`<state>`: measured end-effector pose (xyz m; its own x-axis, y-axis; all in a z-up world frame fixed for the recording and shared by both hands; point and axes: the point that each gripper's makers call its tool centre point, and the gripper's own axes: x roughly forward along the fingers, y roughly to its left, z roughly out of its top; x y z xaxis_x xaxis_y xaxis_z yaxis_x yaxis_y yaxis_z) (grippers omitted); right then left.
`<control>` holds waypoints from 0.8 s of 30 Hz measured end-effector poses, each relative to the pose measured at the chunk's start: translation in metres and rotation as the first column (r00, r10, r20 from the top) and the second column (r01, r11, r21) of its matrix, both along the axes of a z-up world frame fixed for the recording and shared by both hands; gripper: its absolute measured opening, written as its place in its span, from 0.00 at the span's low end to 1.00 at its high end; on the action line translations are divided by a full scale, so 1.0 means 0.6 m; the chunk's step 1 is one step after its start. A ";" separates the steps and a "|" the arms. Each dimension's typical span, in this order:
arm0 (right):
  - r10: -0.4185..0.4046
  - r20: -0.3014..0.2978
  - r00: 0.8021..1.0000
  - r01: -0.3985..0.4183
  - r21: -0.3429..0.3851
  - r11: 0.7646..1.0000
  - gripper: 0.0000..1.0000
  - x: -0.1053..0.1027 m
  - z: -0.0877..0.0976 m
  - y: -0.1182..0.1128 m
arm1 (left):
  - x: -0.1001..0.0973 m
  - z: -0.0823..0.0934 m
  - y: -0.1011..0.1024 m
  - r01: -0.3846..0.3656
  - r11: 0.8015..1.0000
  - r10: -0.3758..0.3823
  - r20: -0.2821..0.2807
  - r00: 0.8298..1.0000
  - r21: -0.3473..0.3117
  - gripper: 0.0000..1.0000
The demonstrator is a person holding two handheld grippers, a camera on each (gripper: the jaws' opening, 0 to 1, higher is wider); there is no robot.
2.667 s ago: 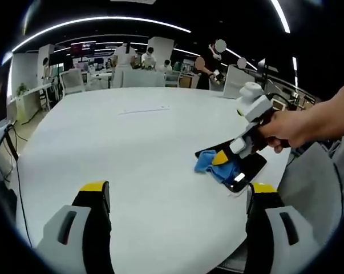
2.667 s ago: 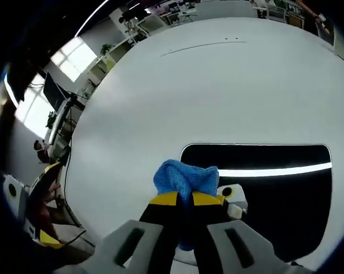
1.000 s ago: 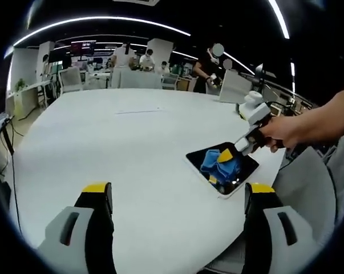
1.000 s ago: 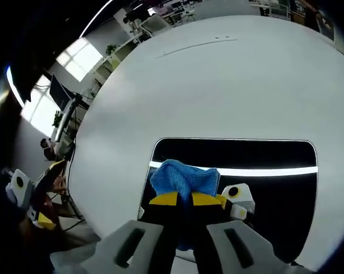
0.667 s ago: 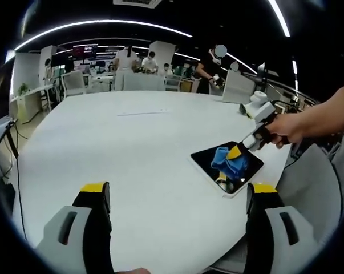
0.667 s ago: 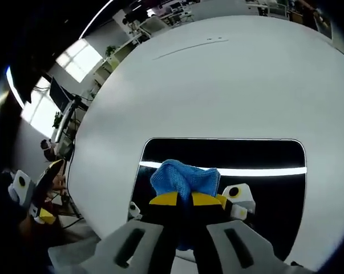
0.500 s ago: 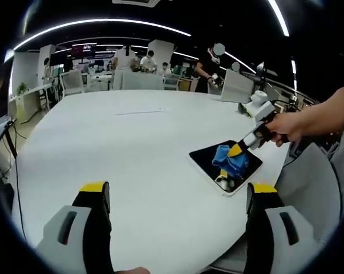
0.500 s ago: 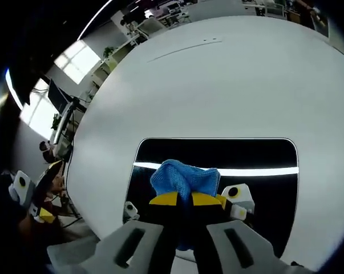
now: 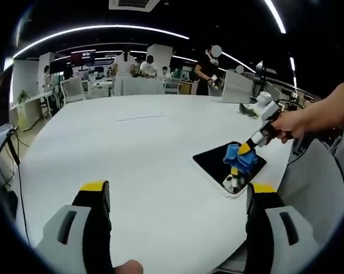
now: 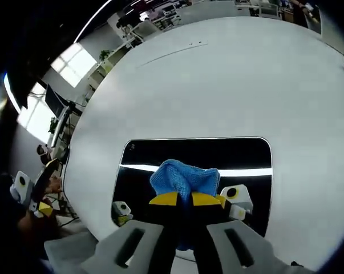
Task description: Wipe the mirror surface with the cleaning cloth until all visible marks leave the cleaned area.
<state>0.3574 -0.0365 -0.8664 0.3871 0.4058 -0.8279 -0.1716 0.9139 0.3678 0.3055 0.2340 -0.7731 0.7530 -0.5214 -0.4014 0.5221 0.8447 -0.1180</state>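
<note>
Both tongs differ: right tongs (image 10: 180,198) clenching cloth (image 10: 185,178) farther along mirror (image 10: 160,154), left tongs (image 9: 177,191) released

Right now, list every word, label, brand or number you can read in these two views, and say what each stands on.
No text can be read.
Wall screen far across the room: lit, too small and blurred to read.
Mirror, blue cleaning cloth, white table, right gripper, left gripper: no lettering visible.

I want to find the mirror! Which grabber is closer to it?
Right. The right gripper presses the blue cloth onto the mirror. The left gripper hangs open above the white table, back from the mirror.
</note>
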 end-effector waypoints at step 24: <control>-0.047 -0.009 0.999 0.046 -0.036 0.998 0.01 0.006 -0.004 -0.084 | -0.013 0.004 0.006 -0.050 0.998 0.050 0.002 0.999 -0.043 0.99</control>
